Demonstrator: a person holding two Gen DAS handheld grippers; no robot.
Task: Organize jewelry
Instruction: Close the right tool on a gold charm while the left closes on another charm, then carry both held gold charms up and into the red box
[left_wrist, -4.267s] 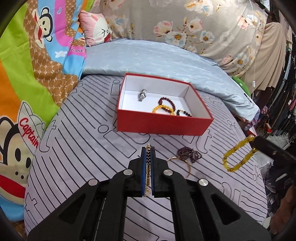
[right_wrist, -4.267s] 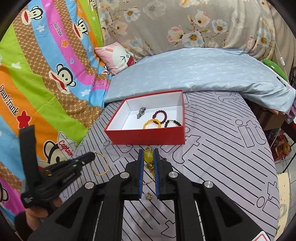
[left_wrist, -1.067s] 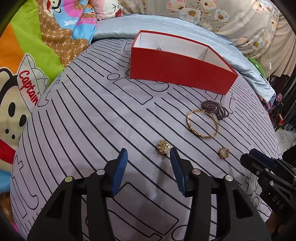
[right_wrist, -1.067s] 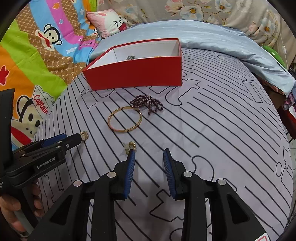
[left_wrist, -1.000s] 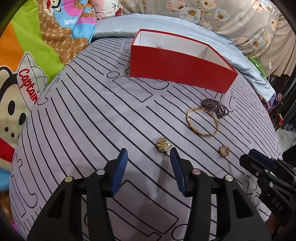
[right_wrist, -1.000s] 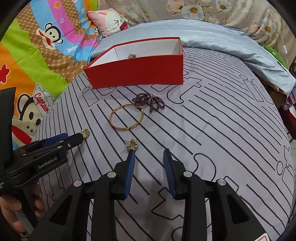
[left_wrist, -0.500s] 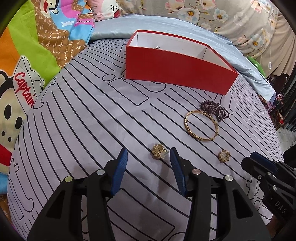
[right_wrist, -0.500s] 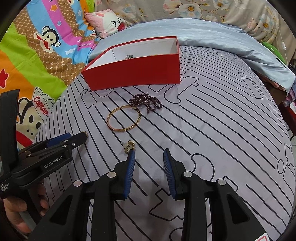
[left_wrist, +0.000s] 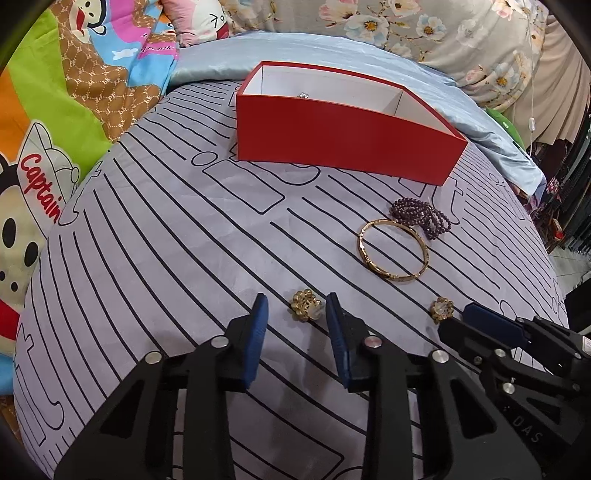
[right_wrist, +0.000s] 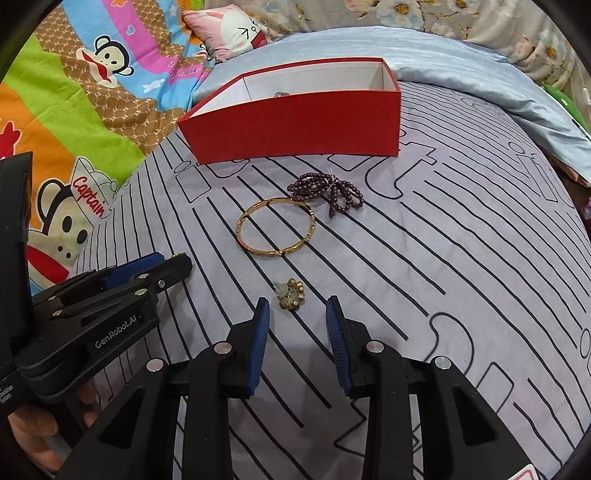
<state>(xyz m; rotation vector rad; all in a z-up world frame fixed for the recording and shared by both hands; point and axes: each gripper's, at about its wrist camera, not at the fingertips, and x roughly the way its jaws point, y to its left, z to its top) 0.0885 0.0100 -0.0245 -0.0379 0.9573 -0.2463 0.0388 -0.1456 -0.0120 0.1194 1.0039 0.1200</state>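
In the left wrist view, the left gripper (left_wrist: 296, 308) sits at lower centre with its blue-padded jaws narrowly apart; they have just been closing around a small gold flower-shaped earring (left_wrist: 304, 311), which lies on the sheet between them, its clear back almost at the right pad, though contact cannot be told. A second gold flower-shaped earring (left_wrist: 440, 309) lies at lower right, just beside the tip of the right gripper (left_wrist: 456, 319). Above these, right of centre, a thin gold bangle (left_wrist: 393, 250) touches a bunch of dark purple bead strands (left_wrist: 421, 217). An open red cardboard box with a white inside (left_wrist: 343, 142) stands at upper centre on the lilac black-striped bedsheet (left_wrist: 155, 240).

In the right wrist view, the right gripper's jaws frame the second earring (right_wrist: 290, 293) at lower centre, narrowly apart and not pressing it. The left gripper (right_wrist: 176, 266) enters from the left edge, a hand (right_wrist: 40, 443) below it. The bangle (right_wrist: 276, 232) and beads (right_wrist: 327, 192) lie at centre, the box (right_wrist: 295, 127) above them.
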